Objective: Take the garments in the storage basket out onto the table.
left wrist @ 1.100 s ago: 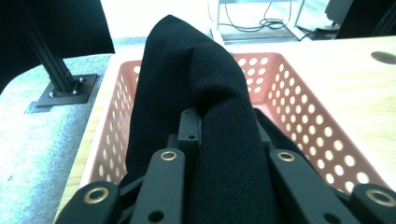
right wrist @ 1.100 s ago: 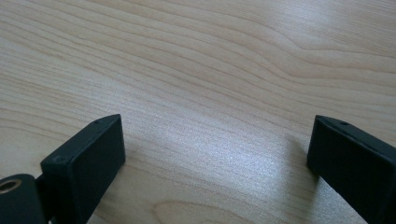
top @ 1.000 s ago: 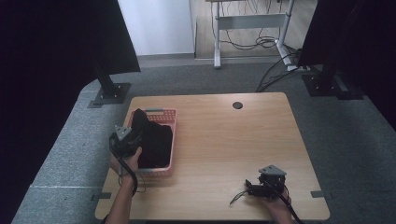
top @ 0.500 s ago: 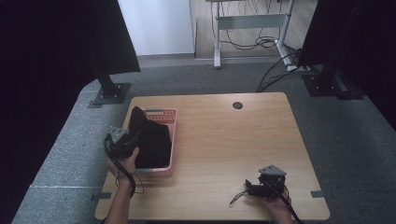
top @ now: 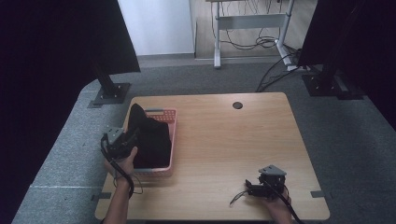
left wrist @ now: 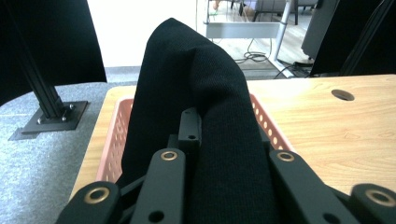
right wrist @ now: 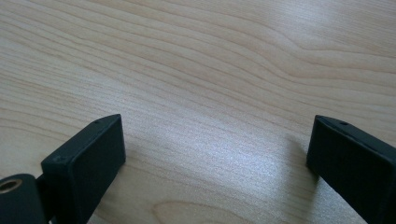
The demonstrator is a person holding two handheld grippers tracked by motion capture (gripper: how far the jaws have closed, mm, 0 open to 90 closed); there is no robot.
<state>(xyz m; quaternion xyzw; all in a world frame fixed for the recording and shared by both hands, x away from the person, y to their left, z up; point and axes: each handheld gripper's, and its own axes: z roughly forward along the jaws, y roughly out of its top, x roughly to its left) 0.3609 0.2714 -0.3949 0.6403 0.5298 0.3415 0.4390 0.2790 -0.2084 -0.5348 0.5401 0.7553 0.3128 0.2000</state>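
A black knitted cloth [top: 150, 137] lies heaped in a pink plastic basket [top: 164, 113] on the left side of the wooden table. My left gripper [top: 132, 136] reaches into the basket from its left wall and is shut on the cloth. In the left gripper view the cloth [left wrist: 205, 88] rises in a tall fold between the jaws of my left gripper [left wrist: 212, 140], and the basket's perforated rim [left wrist: 267, 122] shows on both sides. My right gripper [top: 250, 189] rests near the table's front right edge. In its own view my right gripper [right wrist: 215, 149] is open, with bare wood between the jaws.
The wooden table [top: 233, 140] has a round cable hole [top: 237, 105] at the back. Black stand bases [top: 111, 93] sit on the grey carpet beyond the table's left and right corners. A desk frame with cables [top: 252, 21] stands further back.
My left gripper has drifted slightly to the left with the black cloth in it. The right gripper has not moved.
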